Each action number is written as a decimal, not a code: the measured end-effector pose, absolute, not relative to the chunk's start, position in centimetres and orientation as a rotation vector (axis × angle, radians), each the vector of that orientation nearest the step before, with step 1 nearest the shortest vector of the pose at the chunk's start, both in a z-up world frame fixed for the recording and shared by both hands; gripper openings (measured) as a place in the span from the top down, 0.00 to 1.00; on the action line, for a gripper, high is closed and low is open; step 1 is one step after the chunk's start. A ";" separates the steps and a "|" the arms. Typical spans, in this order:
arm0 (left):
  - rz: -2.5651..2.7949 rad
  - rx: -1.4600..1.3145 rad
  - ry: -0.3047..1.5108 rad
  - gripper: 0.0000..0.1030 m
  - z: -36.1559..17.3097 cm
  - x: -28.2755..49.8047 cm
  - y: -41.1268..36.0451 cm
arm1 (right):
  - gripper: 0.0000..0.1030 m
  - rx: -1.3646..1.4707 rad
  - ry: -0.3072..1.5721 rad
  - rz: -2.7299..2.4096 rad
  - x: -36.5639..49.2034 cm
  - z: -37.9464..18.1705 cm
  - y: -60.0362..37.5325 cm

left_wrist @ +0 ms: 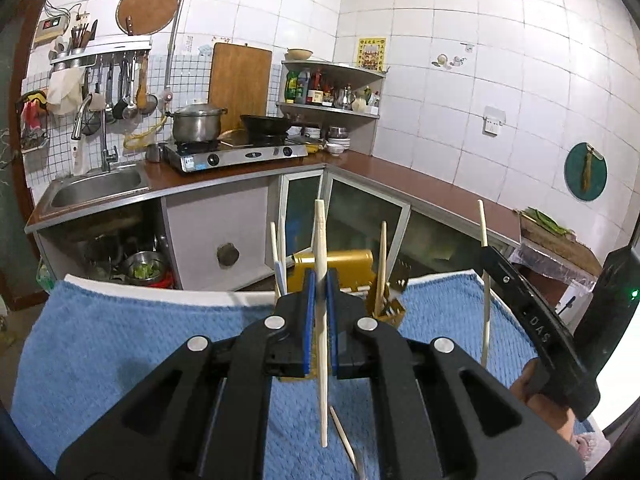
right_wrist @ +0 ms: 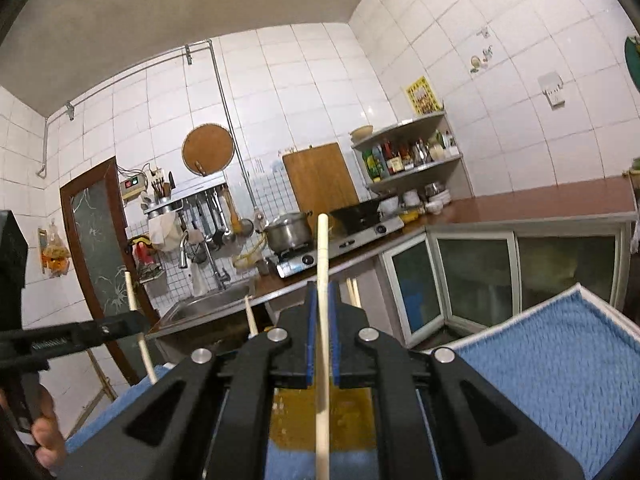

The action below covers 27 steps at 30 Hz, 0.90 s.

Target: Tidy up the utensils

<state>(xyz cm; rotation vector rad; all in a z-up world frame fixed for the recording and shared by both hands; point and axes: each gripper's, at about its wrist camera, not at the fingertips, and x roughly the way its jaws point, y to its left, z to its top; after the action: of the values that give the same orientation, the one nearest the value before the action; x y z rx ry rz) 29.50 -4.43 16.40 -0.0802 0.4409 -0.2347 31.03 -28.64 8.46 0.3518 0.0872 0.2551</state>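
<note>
Just beyond the left tongs (left_wrist: 320,292), the gold utensil holder (left_wrist: 352,264) waits on the blue-towelled desk (left_wrist: 120,340), and both tongs are clamped on upright chopsticks, left chopstick (left_wrist: 322,400) nearer the holder, right tongs (right_wrist: 321,308) pinching theirs (right_wrist: 323,248) off to the side.

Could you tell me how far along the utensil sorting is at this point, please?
Done: a few chopsticks already stand in the golden holder. In hand: the left gripper is shut on one upright chopstick, and the right gripper is shut on another chopstick. Left: both still need placing, and one loose chopstick lies on the blue towel.
</note>
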 end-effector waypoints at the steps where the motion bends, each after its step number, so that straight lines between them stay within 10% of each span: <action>1: -0.232 -0.078 0.432 0.96 16.8 29.7 -4.4 | 0.94 0.352 0.067 0.253 31.3 8.7 -28.6; 27: -0.188 -0.045 0.254 0.96 18.2 39.0 -5.2 | 0.94 0.397 -0.196 0.238 41.4 9.5 -25.0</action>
<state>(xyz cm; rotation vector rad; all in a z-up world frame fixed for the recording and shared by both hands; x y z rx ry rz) 39.01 -5.24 18.25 -0.0449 0.2539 -0.1880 41.43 -25.02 9.51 0.3974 -0.1965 0.2381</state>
